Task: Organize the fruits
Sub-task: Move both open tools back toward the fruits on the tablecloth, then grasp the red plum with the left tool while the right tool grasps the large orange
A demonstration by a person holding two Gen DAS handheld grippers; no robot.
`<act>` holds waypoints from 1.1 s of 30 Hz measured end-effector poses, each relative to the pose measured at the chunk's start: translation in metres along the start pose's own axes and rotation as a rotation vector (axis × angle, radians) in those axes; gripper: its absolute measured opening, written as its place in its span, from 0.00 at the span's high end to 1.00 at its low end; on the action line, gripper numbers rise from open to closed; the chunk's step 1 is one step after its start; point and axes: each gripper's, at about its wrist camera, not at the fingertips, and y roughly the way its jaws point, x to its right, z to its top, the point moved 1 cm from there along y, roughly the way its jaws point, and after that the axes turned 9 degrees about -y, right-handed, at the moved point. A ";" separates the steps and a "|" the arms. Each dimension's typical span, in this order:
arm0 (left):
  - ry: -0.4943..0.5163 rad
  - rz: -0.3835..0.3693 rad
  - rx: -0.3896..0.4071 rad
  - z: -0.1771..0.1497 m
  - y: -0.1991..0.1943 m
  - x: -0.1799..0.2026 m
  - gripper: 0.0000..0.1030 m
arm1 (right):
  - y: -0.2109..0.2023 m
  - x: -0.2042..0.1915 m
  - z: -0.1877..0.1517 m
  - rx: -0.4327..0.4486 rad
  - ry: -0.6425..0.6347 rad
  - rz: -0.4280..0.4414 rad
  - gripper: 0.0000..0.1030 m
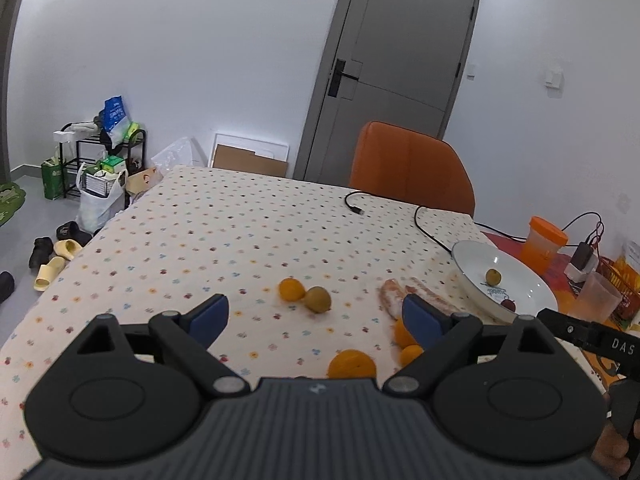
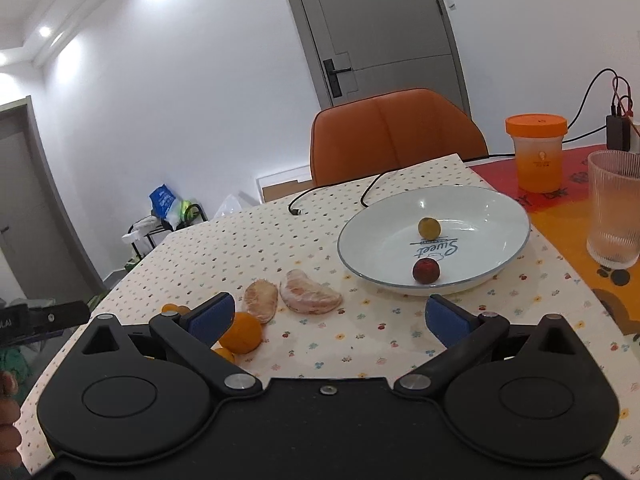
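Observation:
A white plate (image 2: 500,236) on the spotted tablecloth holds a yellow-green fruit (image 2: 429,227) and a dark red fruit (image 2: 426,270). Two peeled citrus segments (image 2: 310,292) lie to its left, with small oranges (image 2: 242,333) nearer me. In the left wrist view an orange fruit (image 1: 291,289) and a yellow-green fruit (image 1: 318,299) lie mid-table, another orange (image 1: 352,364) close below, and the plate (image 1: 520,296) is at the right. My left gripper (image 1: 316,316) is open and empty above the cloth. My right gripper (image 2: 328,318) is open and empty in front of the plate.
An orange chair (image 2: 396,136) stands behind the table. A black cable (image 1: 400,208) lies across the far cloth. An orange-lidded cup (image 2: 536,156), a ribbed glass (image 2: 614,208) and a charger stand at the right. Shoes, bags and a rack are on the floor at the left.

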 end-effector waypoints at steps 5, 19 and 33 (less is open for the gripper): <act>-0.008 0.013 -0.001 -0.007 -0.001 -0.009 0.16 | 0.003 -0.005 -0.003 -0.005 -0.003 0.008 0.00; -0.047 0.041 -0.046 -0.024 0.013 -0.025 0.46 | 0.019 -0.027 -0.012 -0.042 -0.042 0.046 0.06; -0.034 -0.006 -0.100 -0.040 0.031 -0.016 0.52 | 0.045 -0.050 -0.017 -0.091 -0.073 0.111 0.22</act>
